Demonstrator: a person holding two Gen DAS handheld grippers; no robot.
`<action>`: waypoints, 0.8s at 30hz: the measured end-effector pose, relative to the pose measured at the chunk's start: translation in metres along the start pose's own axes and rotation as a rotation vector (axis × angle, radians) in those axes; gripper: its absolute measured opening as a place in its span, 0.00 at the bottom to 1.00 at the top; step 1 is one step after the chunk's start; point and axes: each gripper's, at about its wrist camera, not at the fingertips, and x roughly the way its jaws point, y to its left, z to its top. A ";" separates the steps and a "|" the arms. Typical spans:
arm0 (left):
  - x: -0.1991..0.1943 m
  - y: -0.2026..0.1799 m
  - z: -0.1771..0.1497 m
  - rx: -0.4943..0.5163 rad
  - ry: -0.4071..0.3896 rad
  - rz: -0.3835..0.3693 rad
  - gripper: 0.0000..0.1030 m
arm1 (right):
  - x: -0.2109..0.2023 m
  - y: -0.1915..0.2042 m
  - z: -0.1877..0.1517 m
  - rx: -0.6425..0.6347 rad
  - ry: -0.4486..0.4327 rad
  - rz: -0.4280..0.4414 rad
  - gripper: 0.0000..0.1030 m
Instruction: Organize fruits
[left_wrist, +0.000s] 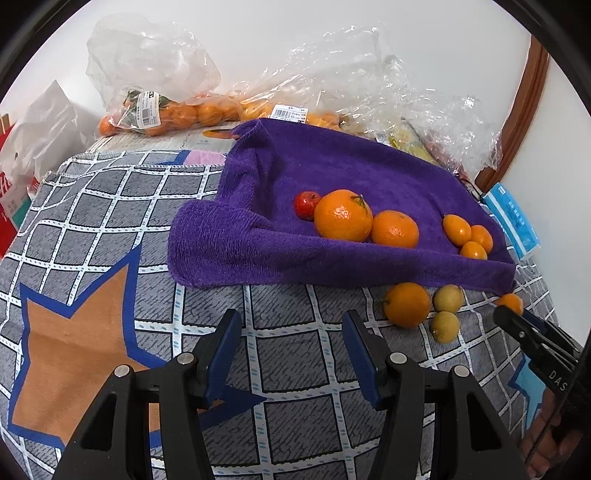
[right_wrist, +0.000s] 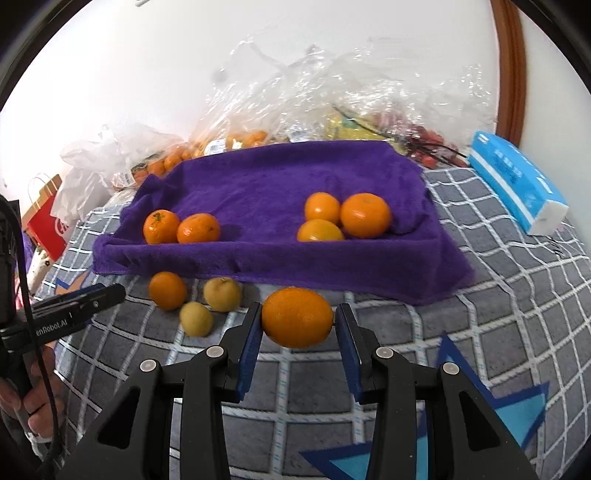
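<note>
We see a fluffy, matt purple towel (left_wrist: 332, 166) of looped cloth. Behind it lie crinkled, glossy clear plastic bags (left_wrist: 369, 81). In front, a flat woven checked cloth (left_wrist: 288, 354). The oranges (left_wrist: 343, 216) on the towel look waxy and shiny.

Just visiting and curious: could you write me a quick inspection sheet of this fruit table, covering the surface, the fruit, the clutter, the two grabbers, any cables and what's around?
Surface: checked cloth with star patterns, purple towel laid on it.
Job's things: two oranges and a red fruit on the towel, with three kumquats apart from them; one orange and two yellowish fruits on the cloth.
Clutter: plastic fruit bags behind, blue tissue pack.
Grippers: left gripper open, empty; right gripper shut on a kumquat.
Cables: black cable beside the left handle.
Surroundings: white wall, red paper bag.
</note>
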 end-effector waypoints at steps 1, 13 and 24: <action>0.000 -0.001 0.000 0.002 -0.002 0.004 0.53 | 0.000 -0.003 -0.002 0.003 0.001 -0.006 0.39; 0.003 -0.005 -0.003 0.023 -0.016 0.041 0.53 | 0.004 -0.002 -0.006 -0.021 0.011 0.003 0.39; 0.004 -0.004 -0.002 0.022 -0.015 0.035 0.53 | 0.001 0.007 -0.009 -0.064 0.008 0.003 0.38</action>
